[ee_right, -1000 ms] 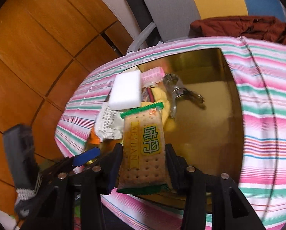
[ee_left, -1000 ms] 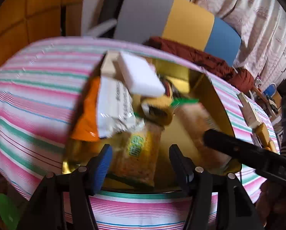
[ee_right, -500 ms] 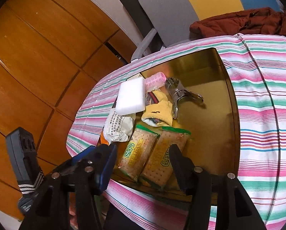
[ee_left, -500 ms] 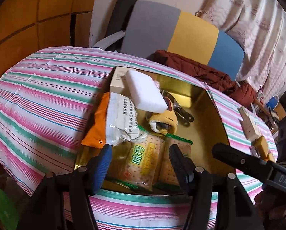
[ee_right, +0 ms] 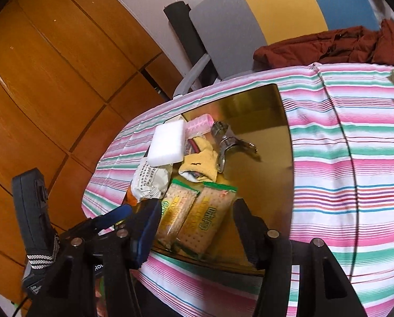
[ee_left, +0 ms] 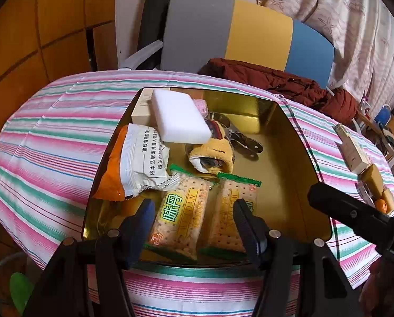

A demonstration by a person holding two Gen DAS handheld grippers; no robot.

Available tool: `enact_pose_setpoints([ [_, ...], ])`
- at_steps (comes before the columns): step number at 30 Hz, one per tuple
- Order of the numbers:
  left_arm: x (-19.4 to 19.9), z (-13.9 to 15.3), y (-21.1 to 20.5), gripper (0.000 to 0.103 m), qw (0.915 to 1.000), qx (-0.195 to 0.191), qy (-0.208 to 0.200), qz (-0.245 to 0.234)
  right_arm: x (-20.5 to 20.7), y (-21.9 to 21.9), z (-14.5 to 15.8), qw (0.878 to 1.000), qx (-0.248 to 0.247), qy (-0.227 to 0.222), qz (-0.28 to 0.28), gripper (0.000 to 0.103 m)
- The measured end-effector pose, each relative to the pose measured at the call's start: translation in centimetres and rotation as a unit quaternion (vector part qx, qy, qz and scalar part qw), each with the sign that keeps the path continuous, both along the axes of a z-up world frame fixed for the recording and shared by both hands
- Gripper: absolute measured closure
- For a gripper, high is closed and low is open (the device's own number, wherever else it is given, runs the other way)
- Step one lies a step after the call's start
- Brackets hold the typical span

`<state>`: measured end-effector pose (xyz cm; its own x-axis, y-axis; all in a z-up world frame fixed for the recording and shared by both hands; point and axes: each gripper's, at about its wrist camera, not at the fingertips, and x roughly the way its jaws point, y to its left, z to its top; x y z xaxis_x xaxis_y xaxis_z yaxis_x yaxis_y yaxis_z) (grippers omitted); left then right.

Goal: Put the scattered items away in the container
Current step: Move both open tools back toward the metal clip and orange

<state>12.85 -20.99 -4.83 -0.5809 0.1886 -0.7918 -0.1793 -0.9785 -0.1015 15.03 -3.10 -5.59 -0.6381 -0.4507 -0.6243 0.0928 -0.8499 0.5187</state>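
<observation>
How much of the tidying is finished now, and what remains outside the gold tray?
Done: the gold tray holds two cracker packs, a white sponge, a snack bag and a metal tool. In hand: nothing; the left hand-held gripper and right hand-held gripper are open. Left: small boxes on the striped cloth.

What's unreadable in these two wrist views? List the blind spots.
- Beige box, left wrist view: mostly covered by the white sponge; contents unknown.
- Pink item, right wrist view: half behind the sponge; too small to identify.
- Small boxes on the striped tablecloth, left wrist view: squeezed at the fisheye edge, labels illegible.
- Gold tin near wall: hidden behind both grippers' fingers.
</observation>
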Motion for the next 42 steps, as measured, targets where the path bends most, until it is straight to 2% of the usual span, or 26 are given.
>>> enact_pose_setpoints([
  [10, 0.1, 0.1, 1.6, 0.04, 0.9999, -0.012, 0.0, -0.011, 1.2, 2.5, 0.3, 1.0, -0.01, 0.006, -0.022, 0.045],
  [19, 0.4, 0.4, 4.5, 0.04, 0.9989, -0.014, 0.004, -0.044, 2.6, 5.4, 0.3, 0.998, -0.012, 0.008, -0.057, 0.045],
  [27, 1.2, 0.7, 7.8, 0.04, 0.996, -0.012, 0.008, -0.088, 3.9, 7.8, 0.4, 0.996, 0.023, 0.013, -0.088, 0.045],
  [38, 3.4, 1.3, 14.4, 0.04, 0.9835, -0.011, 0.019, -0.18, 7.1, 14.4, -1.6, 0.985, 0.06, -0.009, -0.164, 0.045],
  [42, 4.4, 1.3, 17.1, 0.04, 0.9747, -0.01, 0.018, -0.223, 8.8, 17.6, -2.8, 0.977, 0.081, -0.026, -0.196, 0.046],
])
